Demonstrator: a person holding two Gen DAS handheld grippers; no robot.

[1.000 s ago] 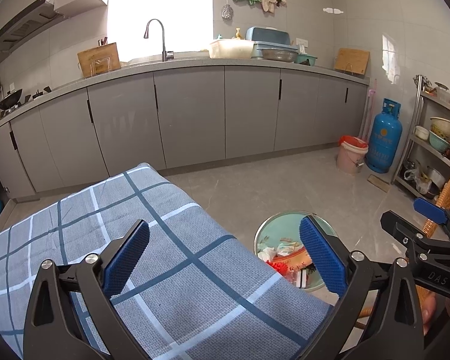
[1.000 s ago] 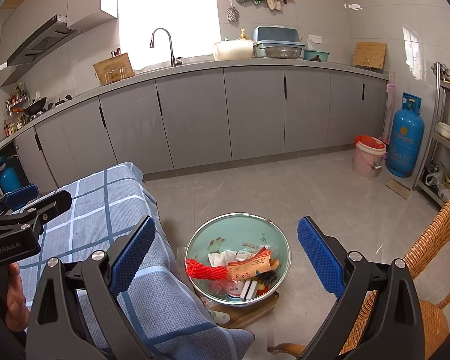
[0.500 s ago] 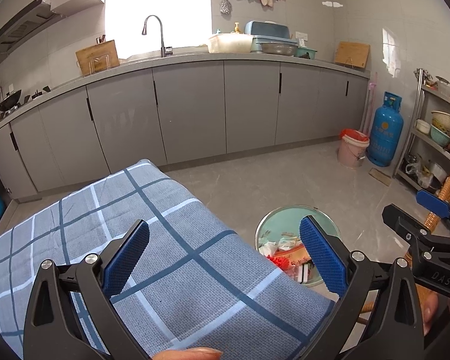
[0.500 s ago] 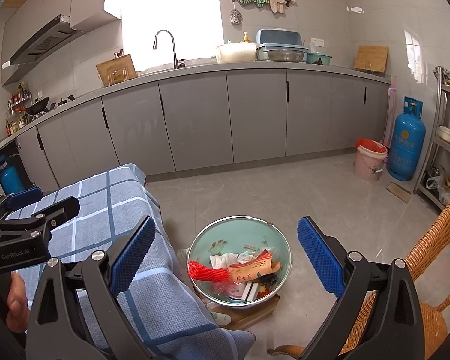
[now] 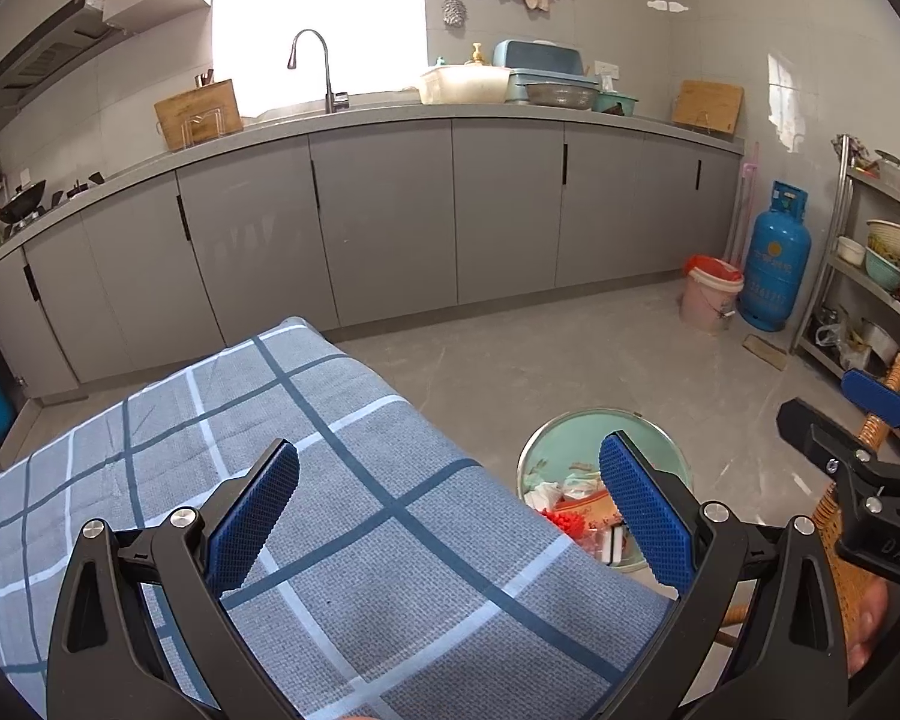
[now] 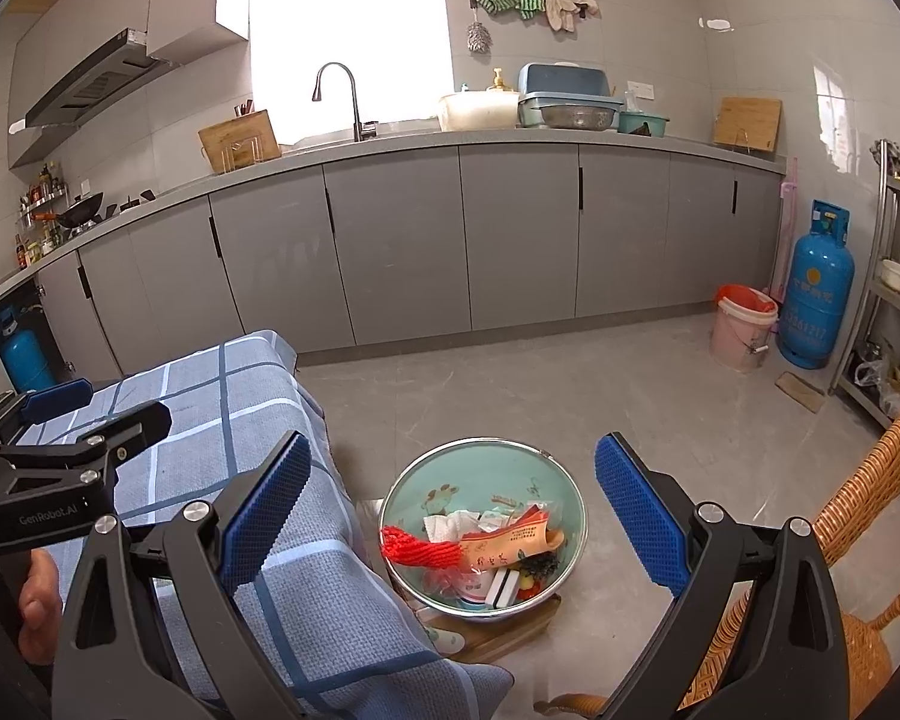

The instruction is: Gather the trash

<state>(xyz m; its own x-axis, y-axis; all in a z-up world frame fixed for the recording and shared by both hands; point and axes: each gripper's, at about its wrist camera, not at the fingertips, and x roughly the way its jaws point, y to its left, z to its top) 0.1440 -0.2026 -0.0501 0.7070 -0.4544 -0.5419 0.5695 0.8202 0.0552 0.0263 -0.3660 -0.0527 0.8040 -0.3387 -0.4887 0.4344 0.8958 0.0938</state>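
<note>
A metal basin with a pale green inside [image 6: 486, 468] stands on a wooden board on the floor beside the table. It holds trash: a red net bag [image 6: 420, 552], an orange wrapper [image 6: 504, 543], white tissue and small packets. The basin also shows in the left wrist view [image 5: 570, 438], partly hidden by the tablecloth. My left gripper [image 5: 450, 510] is open and empty above the blue checked tablecloth [image 5: 330, 516]. My right gripper [image 6: 453, 510] is open and empty above the basin and the table's edge.
Grey kitchen cabinets [image 6: 510, 240] run along the back wall. A pink bucket [image 6: 741, 327] and a blue gas cylinder [image 6: 816, 288] stand at the right. A wicker chair [image 6: 864, 540] is close on the right, a metal shelf rack [image 5: 870, 276] behind it.
Both grippers have drifted slightly back and up; the view shifts a little. Both stay open and empty. The basin has not moved.
</note>
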